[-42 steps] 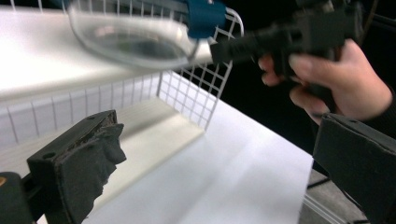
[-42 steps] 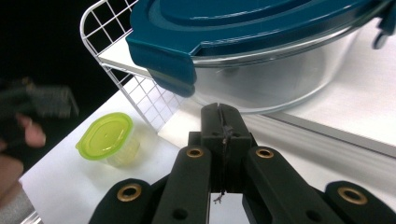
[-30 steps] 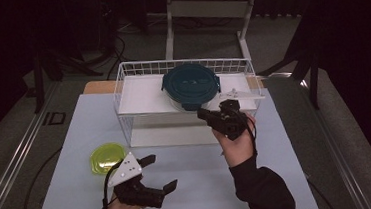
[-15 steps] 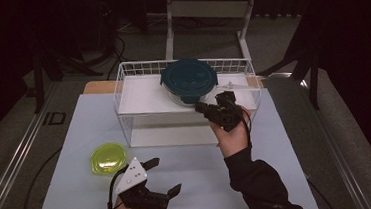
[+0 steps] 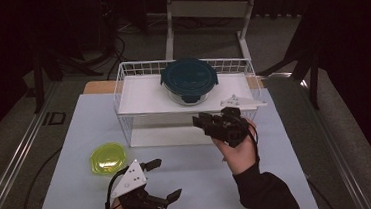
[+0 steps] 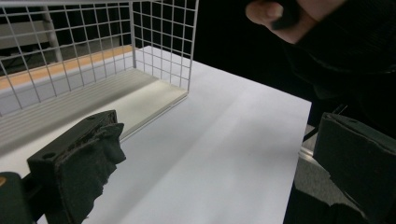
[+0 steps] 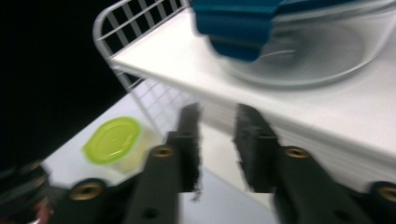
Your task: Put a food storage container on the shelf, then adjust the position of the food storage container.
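Observation:
A glass bowl with a teal lid (image 5: 189,80) stands on the white shelf (image 5: 142,95) that tops a wire basket (image 5: 121,74). My right gripper (image 5: 201,123) hovers just in front of the shelf's edge, below and to the right of the bowl. Its jaws have just been opening and nothing is between them. In the right gripper view its two black pads (image 7: 217,116) stand apart, with the bowl (image 7: 299,46) above them. My left gripper (image 5: 165,179) rests open near the table's front edge, and its jaws (image 6: 215,154) are spread wide and empty.
A small container with a yellow-green lid (image 5: 108,158) sits on the white table board (image 5: 279,177) left of the basket, close to my left gripper; it also shows from the right gripper (image 7: 114,140). The basket's wire wall (image 6: 159,42) rises ahead of the left jaws.
The right gripper, earlier shut at the bowl's near rim, has let go and drawn back toward the person. The bowl now sits still on the shelf. The left gripper has stayed put.

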A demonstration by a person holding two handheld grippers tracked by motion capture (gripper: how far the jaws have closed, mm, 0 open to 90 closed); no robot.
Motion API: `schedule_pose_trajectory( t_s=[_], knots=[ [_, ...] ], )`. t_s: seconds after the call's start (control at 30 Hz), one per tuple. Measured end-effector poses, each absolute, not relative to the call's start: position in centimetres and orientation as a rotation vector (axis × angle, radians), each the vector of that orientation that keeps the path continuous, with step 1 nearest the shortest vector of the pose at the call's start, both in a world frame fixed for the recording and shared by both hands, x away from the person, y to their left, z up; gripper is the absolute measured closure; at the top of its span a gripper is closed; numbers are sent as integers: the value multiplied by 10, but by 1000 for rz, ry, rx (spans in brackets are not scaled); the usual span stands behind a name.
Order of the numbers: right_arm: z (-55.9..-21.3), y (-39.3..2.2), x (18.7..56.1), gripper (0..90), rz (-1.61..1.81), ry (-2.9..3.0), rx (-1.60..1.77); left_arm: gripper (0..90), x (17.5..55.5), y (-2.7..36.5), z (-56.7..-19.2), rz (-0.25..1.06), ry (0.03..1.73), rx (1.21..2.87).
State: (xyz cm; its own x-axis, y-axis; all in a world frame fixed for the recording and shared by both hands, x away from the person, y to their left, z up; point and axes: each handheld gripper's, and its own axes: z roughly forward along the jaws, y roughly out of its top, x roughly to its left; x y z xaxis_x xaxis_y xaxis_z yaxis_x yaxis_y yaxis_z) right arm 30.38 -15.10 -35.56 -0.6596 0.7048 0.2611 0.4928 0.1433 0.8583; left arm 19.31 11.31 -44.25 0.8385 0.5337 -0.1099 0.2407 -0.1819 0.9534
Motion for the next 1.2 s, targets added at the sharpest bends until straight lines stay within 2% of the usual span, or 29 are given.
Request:
schedule_pose_trajectory(
  t_s=[0.03,0.07,0.1,0.13,0.17,0.23,0.27,0.63,0.73,0.8,0.87,1.0,1.13,1.17,1.2],
  knots=[
    [-357,-152,299,558,1529,2211,1160,18,192,114,-440,275,592,1776],
    [-357,-152,299,558,1529,2211,1160,18,192,114,-440,275,592,1776],
    [-362,-156,287,396,1535,2200,1121,18,190,116,-436,263,576,1781],
    [-364,-158,283,362,1549,2185,1113,18,190,116,-436,263,576,1781],
    [-368,-161,279,274,1568,2167,1101,17,190,120,-434,242,575,1774],
    [-374,-165,274,169,1604,2195,1070,18,191,122,-434,233,587,1767],
    [-377,-166,272,139,1614,2205,1063,18,191,128,-433,228,586,1751],
    [-403,-183,255,141,1569,2212,1040,52,188,161,-427,319,603,1737],
    [-405,-186,251,142,1570,2207,1023,91,186,167,-426,346,601,1748],
    [-406,-189,247,141,1563,2216,1006,159,185,177,-427,342,611,1743],
    [-408,-194,239,142,1565,2207,989,162,185,192,-428,362,642,1743],
    [-409,-200,232,142,1581,2202,994,278,186,210,-430,366,661,1719],
    [-414,-207,223,144,1580,2200,985,398,188,234,-434,438,709,1709],
    [-415,-208,221,144,1584,2198,980,485,191,247,-437,457,739,1713],
    [-416,-210,219,144,1594,2194,977,524,193,254,-440,479,758,1710]
  ],
)
